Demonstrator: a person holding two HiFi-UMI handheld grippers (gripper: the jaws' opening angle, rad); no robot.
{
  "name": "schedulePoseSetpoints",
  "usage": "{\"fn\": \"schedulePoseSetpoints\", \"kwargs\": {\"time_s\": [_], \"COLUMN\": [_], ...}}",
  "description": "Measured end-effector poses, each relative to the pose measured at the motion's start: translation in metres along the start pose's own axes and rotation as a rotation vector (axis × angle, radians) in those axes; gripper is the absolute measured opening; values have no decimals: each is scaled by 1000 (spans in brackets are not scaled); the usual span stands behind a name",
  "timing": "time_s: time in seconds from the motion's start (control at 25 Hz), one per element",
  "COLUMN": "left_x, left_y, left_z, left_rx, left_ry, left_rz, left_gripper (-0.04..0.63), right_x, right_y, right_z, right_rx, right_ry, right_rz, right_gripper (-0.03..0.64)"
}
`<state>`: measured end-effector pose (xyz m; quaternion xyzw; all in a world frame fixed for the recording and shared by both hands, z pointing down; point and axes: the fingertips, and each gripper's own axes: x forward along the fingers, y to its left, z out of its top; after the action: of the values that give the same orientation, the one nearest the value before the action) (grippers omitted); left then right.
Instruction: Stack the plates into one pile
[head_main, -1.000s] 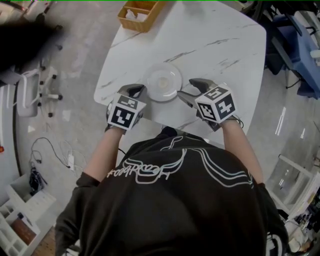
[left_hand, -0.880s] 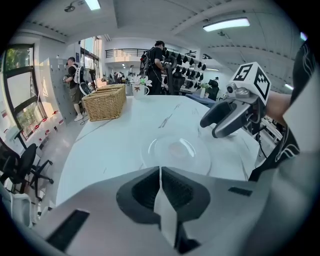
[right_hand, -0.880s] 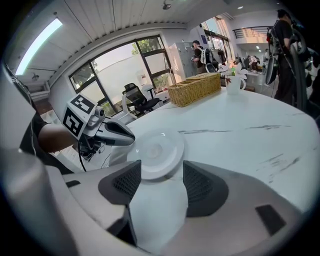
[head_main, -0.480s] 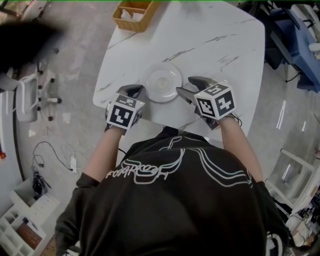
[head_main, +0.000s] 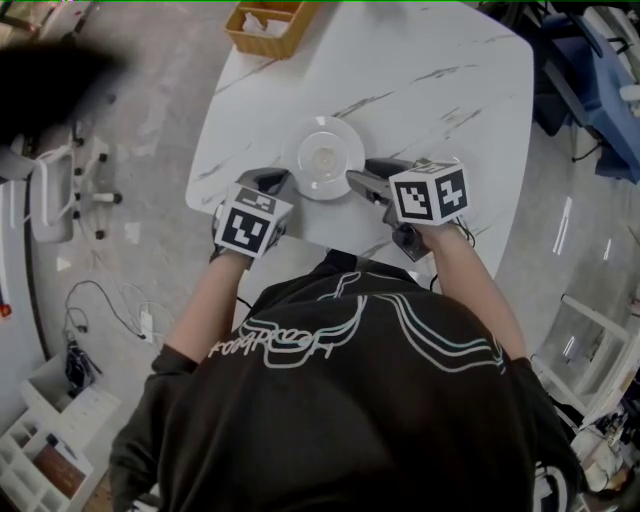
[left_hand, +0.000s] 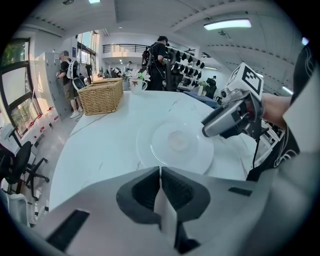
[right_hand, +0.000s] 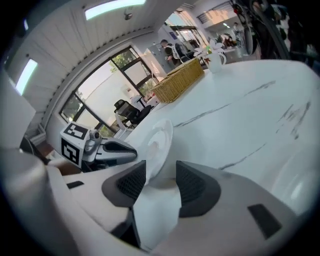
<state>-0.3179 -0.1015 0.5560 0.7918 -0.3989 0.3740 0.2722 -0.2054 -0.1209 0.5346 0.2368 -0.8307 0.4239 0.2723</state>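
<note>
White marble desk (head_main: 430, 80) from the head view, and the person is standing at its near edge. The plate (head_main: 323, 158) is lying flat close to that edge, about midway along it. The left gripper (head_main: 272, 180) is hovering just beside the plate's left side. The right gripper (head_main: 358, 175) is reaching in from the right, its tips at the rim. A wicker basket (head_main: 270, 25) is sitting at the far left corner.

Over to the left gripper view: the jaws are pressing together with nothing between them, and the left gripper (left_hand: 160, 172) is stopping short of the plate (left_hand: 175, 145). Across the plate, the right gripper (left_hand: 207, 131) is nosing in over the rim.

Now the right gripper view: the right gripper (right_hand: 161, 167) is spread wide, and the rim of the plate (right_hand: 159, 142) is sitting in the gap. I cannot tell whether either pad is touching it. Beyond, the left gripper (right_hand: 131, 148) is pointing in from the other side.
</note>
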Motion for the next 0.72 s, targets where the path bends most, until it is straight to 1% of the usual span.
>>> {"fn": "schedulePoseSetpoints", "kwargs": {"time_s": [0.08, 0.16, 0.28, 0.44, 0.56, 0.72], "left_x": [0, 0, 0, 0, -1, -6], "left_y": [0, 0, 0, -2, -2, -2], "left_z": [0, 1, 0, -2, -2, 0], "left_rx": [4, 10, 13, 23, 10, 1], "left_ry": [-1, -2, -2, 6, 6, -5], "left_rz": [-1, -3, -3, 8, 12, 32], "left_gripper": [32, 32, 32, 32, 32, 32], "right_x": [3, 5, 8, 8, 7, 3], "right_y": [4, 6, 5, 5, 5, 6], "right_z": [1, 4, 5, 6, 6, 10], "right_rx": [76, 110, 146, 230, 270, 334], "right_ry": [-12, -27, -36, -65, -77, -122], "right_rz": [41, 61, 69, 99, 116, 169], "right_gripper": [181, 144, 95, 72, 63, 40]}}
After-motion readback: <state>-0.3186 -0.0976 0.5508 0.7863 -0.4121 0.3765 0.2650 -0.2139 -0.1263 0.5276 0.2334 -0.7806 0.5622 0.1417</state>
